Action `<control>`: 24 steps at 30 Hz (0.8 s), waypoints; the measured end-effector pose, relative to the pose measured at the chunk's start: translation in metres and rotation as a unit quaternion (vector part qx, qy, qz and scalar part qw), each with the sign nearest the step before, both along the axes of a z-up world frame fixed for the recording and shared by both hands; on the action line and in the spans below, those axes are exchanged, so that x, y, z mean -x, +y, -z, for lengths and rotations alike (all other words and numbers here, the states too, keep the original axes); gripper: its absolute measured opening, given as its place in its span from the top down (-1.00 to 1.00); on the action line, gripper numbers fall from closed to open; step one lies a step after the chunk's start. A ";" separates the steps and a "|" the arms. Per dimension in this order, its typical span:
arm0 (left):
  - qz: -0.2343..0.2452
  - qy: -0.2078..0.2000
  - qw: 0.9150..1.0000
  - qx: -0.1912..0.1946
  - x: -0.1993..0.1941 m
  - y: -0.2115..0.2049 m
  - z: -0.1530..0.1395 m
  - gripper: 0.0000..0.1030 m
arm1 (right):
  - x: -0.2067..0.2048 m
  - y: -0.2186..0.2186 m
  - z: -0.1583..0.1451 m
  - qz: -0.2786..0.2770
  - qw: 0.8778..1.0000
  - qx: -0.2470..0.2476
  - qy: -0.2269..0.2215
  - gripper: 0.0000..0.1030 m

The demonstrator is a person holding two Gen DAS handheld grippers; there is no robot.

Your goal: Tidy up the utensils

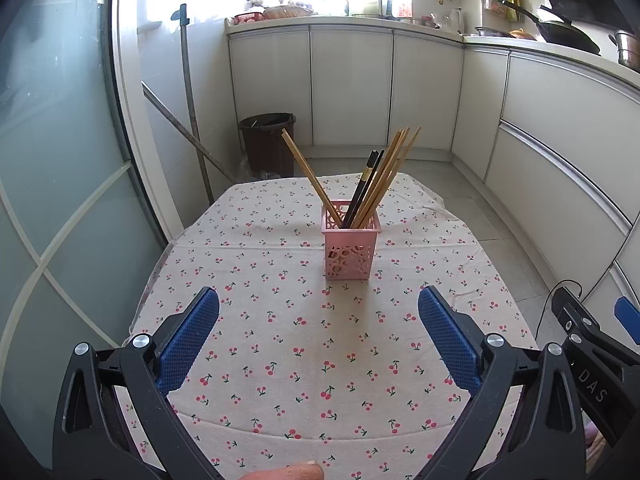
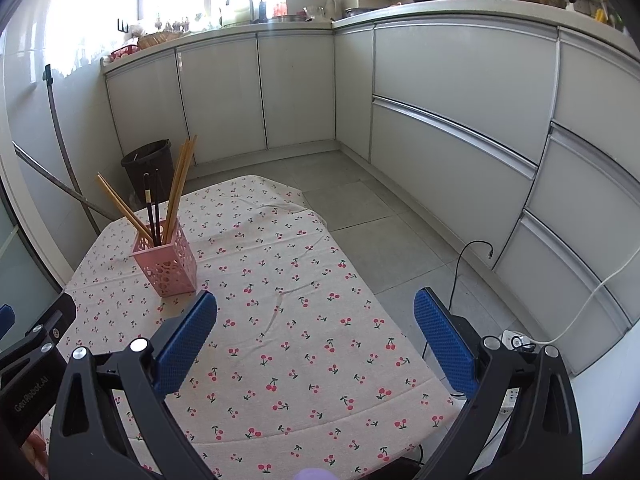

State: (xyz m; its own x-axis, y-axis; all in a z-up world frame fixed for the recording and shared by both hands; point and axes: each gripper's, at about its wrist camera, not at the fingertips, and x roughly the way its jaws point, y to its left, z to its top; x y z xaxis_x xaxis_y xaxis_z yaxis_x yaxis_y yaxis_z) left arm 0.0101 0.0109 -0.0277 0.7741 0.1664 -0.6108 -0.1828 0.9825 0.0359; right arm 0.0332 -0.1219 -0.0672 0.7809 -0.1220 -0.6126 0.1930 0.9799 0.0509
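Note:
A pink perforated utensil holder (image 1: 351, 250) stands upright on the cherry-print tablecloth (image 1: 280, 320). It holds several wooden chopsticks (image 1: 390, 176) and a pair of black chopsticks (image 1: 365, 188), all leaning. My left gripper (image 1: 319, 300) is open and empty, a little in front of the holder. In the right wrist view the holder (image 2: 168, 264) stands at the left, beyond my left fingertip. My right gripper (image 2: 316, 304) is open and empty above the cloth (image 2: 300, 320). The right gripper's body shows at the left wrist view's right edge (image 1: 592, 344).
A dark waste bin (image 1: 267, 142) and leaning mop handles (image 1: 192, 112) stand behind the table. White kitchen cabinets (image 2: 440, 120) run along the back and right. Cables (image 2: 472, 264) and a power strip (image 2: 516, 340) lie on the floor to the right.

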 end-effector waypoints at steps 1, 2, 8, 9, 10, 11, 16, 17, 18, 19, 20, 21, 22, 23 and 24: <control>0.000 0.000 1.000 0.000 0.000 0.000 0.000 -0.86 | 0.000 0.000 0.000 0.000 1.000 0.000 0.000 -0.87; -0.001 0.001 1.000 -0.001 0.000 0.000 0.000 -0.86 | 0.000 0.000 0.000 0.000 1.000 0.000 0.001 -0.87; -0.001 0.002 1.000 -0.002 0.000 0.000 0.001 -0.86 | -0.001 0.000 0.002 -0.001 1.000 -0.003 0.005 -0.87; -0.001 0.002 1.000 -0.002 0.000 0.000 0.001 -0.86 | -0.001 0.000 0.002 -0.001 1.000 -0.003 0.005 -0.87; -0.001 0.003 1.000 -0.002 0.000 0.000 0.001 -0.86 | 0.000 0.000 0.002 -0.001 1.000 -0.004 0.006 -0.87; -0.001 0.003 1.000 -0.002 0.000 0.001 0.002 -0.86 | -0.001 0.000 0.002 -0.001 1.000 -0.003 0.006 -0.87; -0.001 0.005 1.000 -0.001 -0.001 0.001 0.003 -0.86 | -0.001 0.000 0.003 -0.002 1.000 -0.003 0.009 -0.87; 0.000 0.004 1.000 0.000 0.000 0.001 0.003 -0.86 | -0.001 0.001 0.004 -0.002 1.000 -0.002 0.010 -0.87; 0.001 0.002 1.000 0.002 0.001 0.001 0.003 -0.84 | -0.002 0.001 0.004 -0.002 1.000 -0.002 0.011 -0.87; 0.003 -0.003 1.000 0.005 0.001 0.001 0.002 -0.82 | -0.002 0.001 0.005 -0.003 1.000 -0.001 0.012 -0.87; 0.008 -0.009 1.000 0.009 0.003 0.001 0.002 -0.77 | -0.002 0.001 0.005 -0.003 1.000 -0.001 0.014 -0.87; 0.010 -0.011 1.000 0.009 0.003 0.001 0.001 -0.73 | -0.002 0.001 0.005 -0.003 1.000 -0.001 0.014 -0.87; 0.012 -0.014 1.000 0.007 0.004 0.000 0.001 -0.72 | -0.003 0.001 0.005 -0.004 1.000 0.000 0.015 -0.87; 0.014 -0.015 1.000 0.003 0.004 -0.001 0.001 -0.71 | -0.003 0.001 0.005 -0.004 1.000 0.001 0.015 -0.87; 0.014 -0.014 1.000 0.001 0.004 -0.002 0.001 -0.71 | -0.003 0.002 0.005 -0.004 1.000 0.001 0.015 -0.87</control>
State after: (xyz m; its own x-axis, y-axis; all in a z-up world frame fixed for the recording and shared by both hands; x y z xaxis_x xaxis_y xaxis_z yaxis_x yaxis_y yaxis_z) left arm 0.0061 0.0089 -0.0291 0.7954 0.1432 -0.5889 -0.1557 0.9874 0.0298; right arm 0.0359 -0.1203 -0.0725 0.7627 -0.1164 -0.6362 0.1857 0.9817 0.0431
